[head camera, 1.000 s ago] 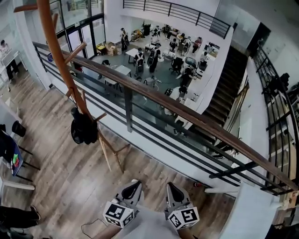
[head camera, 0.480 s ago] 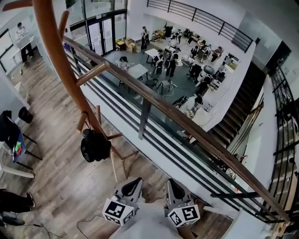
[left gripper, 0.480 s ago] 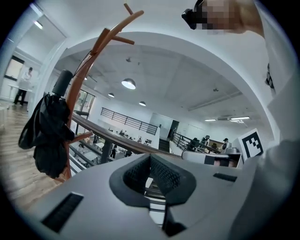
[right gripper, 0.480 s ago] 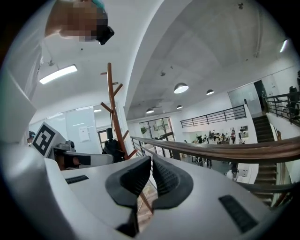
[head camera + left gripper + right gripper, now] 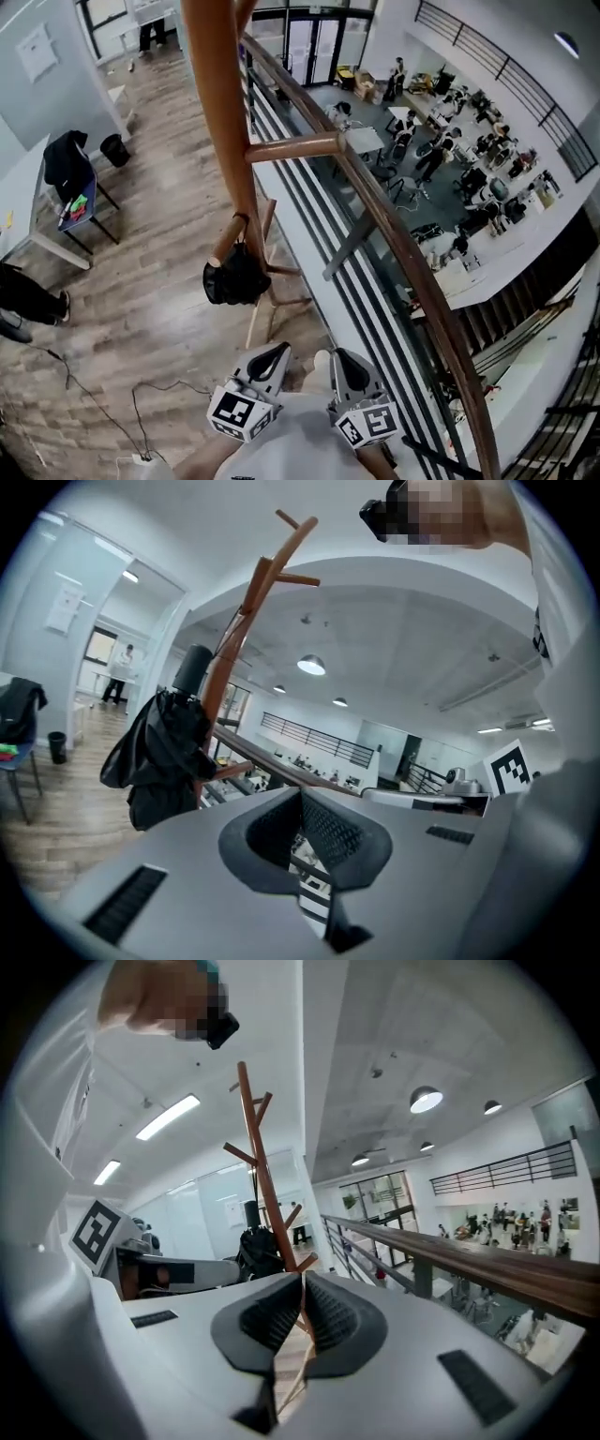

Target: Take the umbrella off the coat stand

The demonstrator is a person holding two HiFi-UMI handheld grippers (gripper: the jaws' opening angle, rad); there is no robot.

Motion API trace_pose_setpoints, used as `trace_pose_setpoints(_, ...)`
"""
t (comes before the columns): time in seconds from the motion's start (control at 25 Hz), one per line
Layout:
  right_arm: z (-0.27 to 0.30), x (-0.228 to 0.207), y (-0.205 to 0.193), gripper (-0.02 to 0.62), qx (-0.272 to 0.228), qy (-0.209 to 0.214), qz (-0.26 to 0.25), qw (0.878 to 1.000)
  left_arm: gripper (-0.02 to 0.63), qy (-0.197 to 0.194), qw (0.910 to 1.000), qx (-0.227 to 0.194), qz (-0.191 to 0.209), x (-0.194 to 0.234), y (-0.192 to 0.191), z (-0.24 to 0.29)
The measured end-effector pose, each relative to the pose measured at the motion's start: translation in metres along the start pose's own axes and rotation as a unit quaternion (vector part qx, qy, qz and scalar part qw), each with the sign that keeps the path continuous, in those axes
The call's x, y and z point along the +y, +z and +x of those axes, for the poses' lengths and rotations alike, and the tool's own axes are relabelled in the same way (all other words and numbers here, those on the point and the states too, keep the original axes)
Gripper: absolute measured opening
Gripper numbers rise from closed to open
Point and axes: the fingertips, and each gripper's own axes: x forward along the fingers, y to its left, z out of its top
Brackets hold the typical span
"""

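Head view: brown wooden stand (image 5: 221, 112) rises from the plank floor (image 5: 141, 309) just beside the railing (image 5: 403, 253), on the floor side. Black folded umbrella (image 5: 234, 277) hangs bunched from a short peg low on the stand, touching the pole. Left gripper (image 5: 275, 354) and right gripper (image 5: 339, 357) sit side by side at the bottom edge, pointing toward the stand's feet, both apart from the umbrella. Desk (image 5: 23, 211) at far left; cable (image 5: 141, 398) trails on the floor; people visible in the atrium (image 5: 450, 150) beyond the railing. Left gripper view: left gripper (image 5: 302, 801) has its fingers pressed together, nothing between them. Umbrella (image 5: 167, 752) hangs ahead and to the left against the stand (image 5: 242, 635), clear of the jaws. Railing (image 5: 272, 761) runs behind it. Right gripper view: right gripper (image 5: 303, 1283) also has its fingers drawn together, only a thin slit showing, holding nothing. Stand (image 5: 262, 1185) is straight ahead above the jaws, umbrella (image 5: 255, 1246) hanging on its left side, well short of contact. Railing (image 5: 487, 1265) crosses at right.
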Motion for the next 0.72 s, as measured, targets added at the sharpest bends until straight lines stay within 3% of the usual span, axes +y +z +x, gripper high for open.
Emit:
trace_pose_setpoints(0.2,0.035,-0.029,0.013,0.037,0.021,0.091,-0.032,0.995,0.02,0.107,0.9935,-0.032,-0.022,0.019,0.006,0.019)
trace_pose_setpoints(0.4,0.056,-0.044,0.018,0.038,0.033,0.147,-0.043,0.988,0.02,0.175,0.9828,-0.044,-0.038,0.026,0.004,0.024)
trace_pose_setpoints(0.72,0.075,-0.029,0.015,0.038,0.051,0.229,-0.05,0.971,0.021,0.285,0.955,-0.068,-0.046,0.04,-0.001,-0.007)
